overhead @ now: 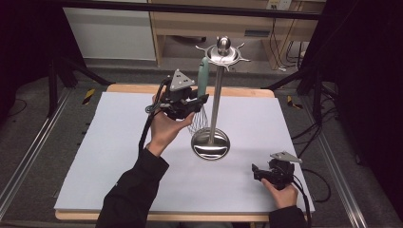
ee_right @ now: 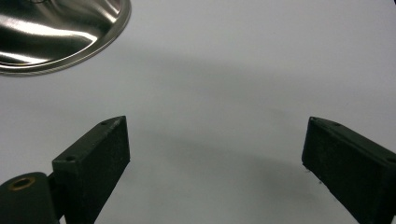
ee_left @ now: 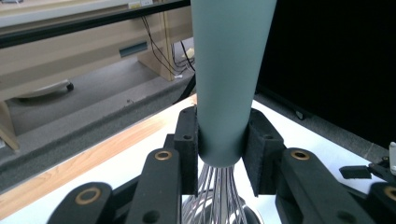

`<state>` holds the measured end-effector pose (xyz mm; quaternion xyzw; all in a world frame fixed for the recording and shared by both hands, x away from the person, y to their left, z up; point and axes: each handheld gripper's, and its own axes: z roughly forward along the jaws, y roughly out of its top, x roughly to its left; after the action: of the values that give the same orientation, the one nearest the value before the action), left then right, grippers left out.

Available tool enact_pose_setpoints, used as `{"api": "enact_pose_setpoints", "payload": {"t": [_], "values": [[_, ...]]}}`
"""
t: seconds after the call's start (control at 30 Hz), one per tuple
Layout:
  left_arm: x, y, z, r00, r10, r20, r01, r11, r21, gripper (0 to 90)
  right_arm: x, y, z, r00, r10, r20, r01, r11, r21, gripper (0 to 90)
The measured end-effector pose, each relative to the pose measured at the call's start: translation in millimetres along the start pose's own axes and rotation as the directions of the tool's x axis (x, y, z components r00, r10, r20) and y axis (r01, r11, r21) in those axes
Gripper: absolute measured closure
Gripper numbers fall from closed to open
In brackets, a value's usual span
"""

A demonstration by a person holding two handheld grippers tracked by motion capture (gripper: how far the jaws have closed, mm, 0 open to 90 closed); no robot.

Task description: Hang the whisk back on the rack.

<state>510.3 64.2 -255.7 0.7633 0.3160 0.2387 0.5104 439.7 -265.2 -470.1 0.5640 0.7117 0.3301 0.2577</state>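
A whisk with a grey-green handle (overhead: 203,73) and wire loops (overhead: 198,121) hangs upright beside a steel utensil stand (overhead: 216,97). Its handle top sits up by the stand's hooked crown (overhead: 223,53). My left gripper (overhead: 196,103) is shut on the lower end of the handle (ee_left: 226,84), both pads (ee_left: 188,144) pressed against it just above the wires (ee_left: 217,196). At the table's near right my right gripper (overhead: 256,172) rests low over the white sheet. Its jaws stand wide apart, and the right gripper (ee_right: 215,154) holds nothing.
The stand's round steel base (overhead: 210,145) sits mid-table, and its edge (ee_right: 60,32) shows at the top left of the right gripper view. A white sheet (overhead: 119,156) covers the wooden table (overhead: 247,91). Dark frame posts and cables flank both sides.
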Motion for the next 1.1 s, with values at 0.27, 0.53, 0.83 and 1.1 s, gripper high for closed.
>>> {"api": "enact_pose_setpoints", "payload": {"t": [0.27, 0.53, 0.83, 1.1], "values": [[-0.2, -2.5, 3.4, 1.0000, 0.005, -0.002, -0.005, 0.9996, -0.027, 68.4, -0.3, 0.0, 0.2, 1.0000, -0.009, 0.001, 0.009, 1.000, 0.001, 8.3], [1.0, -6.9, 4.8, 0.9995, 0.023, -0.021, -0.024, 0.9976, -0.065, 68.3, 0.3, 0.0, 0.6, 1.0000, -0.006, 0.003, 0.006, 1.000, 0.004, 8.3], [0.5, -8.6, 7.3, 0.9992, 0.027, -0.029, -0.029, 0.9969, -0.073, 66.1, 0.6, 0.0, 0.8, 1.0000, -0.007, 0.002, 0.007, 1.000, 0.004, 8.3], [2.6, -9.8, 5.5, 0.9991, 0.032, -0.028, -0.034, 0.9974, -0.064, 57.5, 1.2, -0.2, 1.5, 1.0000, -0.008, 0.005, 0.008, 1.000, 0.011, 8.3]]}}
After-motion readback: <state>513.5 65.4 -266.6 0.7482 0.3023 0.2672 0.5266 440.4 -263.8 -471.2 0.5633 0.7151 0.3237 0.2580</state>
